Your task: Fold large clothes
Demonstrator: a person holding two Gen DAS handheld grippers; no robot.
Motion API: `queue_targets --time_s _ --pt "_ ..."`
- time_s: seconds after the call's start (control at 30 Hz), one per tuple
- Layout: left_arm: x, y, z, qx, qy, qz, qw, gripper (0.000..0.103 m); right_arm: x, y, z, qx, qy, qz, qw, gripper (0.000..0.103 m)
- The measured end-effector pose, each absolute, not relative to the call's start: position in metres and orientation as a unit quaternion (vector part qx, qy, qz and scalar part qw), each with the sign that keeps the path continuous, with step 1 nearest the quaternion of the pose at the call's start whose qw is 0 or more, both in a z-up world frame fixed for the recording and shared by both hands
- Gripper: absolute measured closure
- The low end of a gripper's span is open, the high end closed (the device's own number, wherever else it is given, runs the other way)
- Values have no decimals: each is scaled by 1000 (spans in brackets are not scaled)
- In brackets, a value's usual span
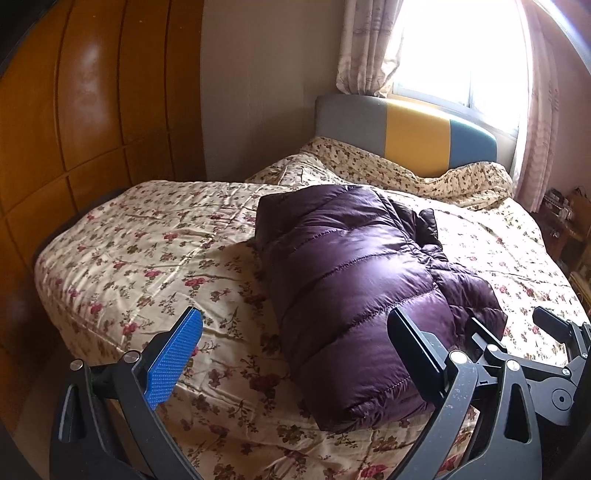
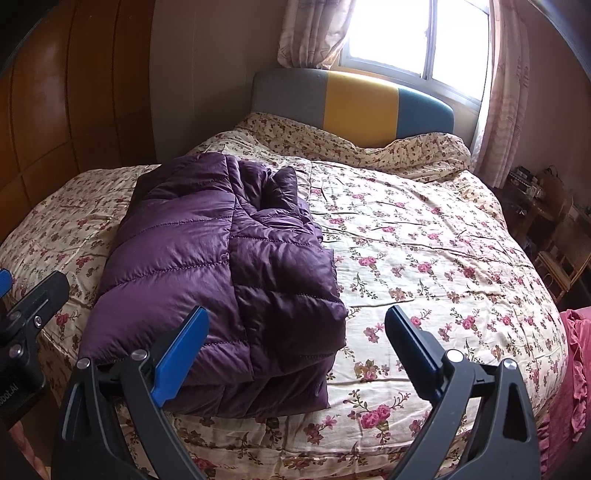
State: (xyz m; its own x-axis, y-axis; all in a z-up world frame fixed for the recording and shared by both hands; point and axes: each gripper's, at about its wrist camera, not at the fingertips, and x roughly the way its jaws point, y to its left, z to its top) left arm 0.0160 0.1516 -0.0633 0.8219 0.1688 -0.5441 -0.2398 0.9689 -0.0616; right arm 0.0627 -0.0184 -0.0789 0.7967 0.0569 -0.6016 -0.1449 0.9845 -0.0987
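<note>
A purple quilted down jacket (image 1: 354,280) lies folded into a thick bundle on the floral bedspread (image 1: 147,251), its long axis running from the near edge of the bed toward the headboard (image 1: 410,140) at twelve o'clock. In the left wrist view the left gripper (image 1: 295,354) hangs above the near edge with its jaws spread wide, holding nothing; the jacket's near end lies between its fingers, toward the one at three o'clock. In the right wrist view the right gripper (image 2: 295,350) is likewise spread and empty, the jacket's near right corner showing between its fingers. The jacket (image 2: 218,269) there sits toward ten o'clock. A bright window (image 2: 417,33) with pale curtains (image 2: 314,33) stands behind the headboard. A wooden wardrobe (image 1: 92,103) fills nine o'clock.
</note>
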Motion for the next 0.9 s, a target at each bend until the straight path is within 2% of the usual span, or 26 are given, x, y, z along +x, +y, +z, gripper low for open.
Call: queue_targets --time_s 0.9 --pt "15 142 -65 -52 283 100 953 4 64 -20 -81 -73 318 48 944 6"
